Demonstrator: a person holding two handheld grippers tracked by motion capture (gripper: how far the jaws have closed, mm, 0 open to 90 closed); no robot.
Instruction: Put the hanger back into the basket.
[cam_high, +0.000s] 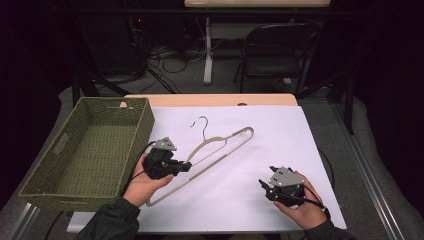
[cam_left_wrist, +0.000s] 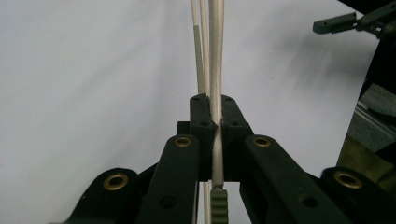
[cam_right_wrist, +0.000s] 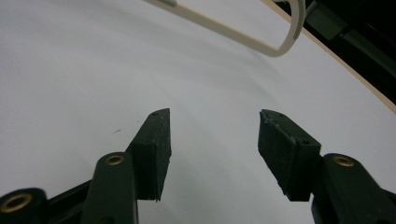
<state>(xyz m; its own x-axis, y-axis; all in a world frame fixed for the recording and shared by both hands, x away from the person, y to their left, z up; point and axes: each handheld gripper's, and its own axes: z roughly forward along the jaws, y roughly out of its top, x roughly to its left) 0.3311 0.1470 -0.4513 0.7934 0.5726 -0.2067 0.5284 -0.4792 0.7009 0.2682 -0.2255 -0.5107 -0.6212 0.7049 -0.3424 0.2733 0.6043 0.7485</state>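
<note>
L gripper (cam_high: 186, 166) clamps hanger (cam_high: 220, 150); basket (cam_high: 85, 150) beside; R gripper (cam_high: 263, 186) apart.

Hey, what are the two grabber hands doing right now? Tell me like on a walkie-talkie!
Left gripper shut on the hanger. Right gripper open, empty, over the white sheet. Green basket waits left. Nothing blocking.

Lab or recording room, not a home. Dark surroundings, black drapes at the sides. Work table (cam_high: 320, 150) covered with white sheet; behind it, loose cables (cam_high: 170, 57) tangled on grey carpet, a black folding chair (cam_high: 277, 50), a white desk leg (cam_high: 208, 50), metal floor rails (cam_high: 367, 175). Person holds camera-fitted grippers.
</note>
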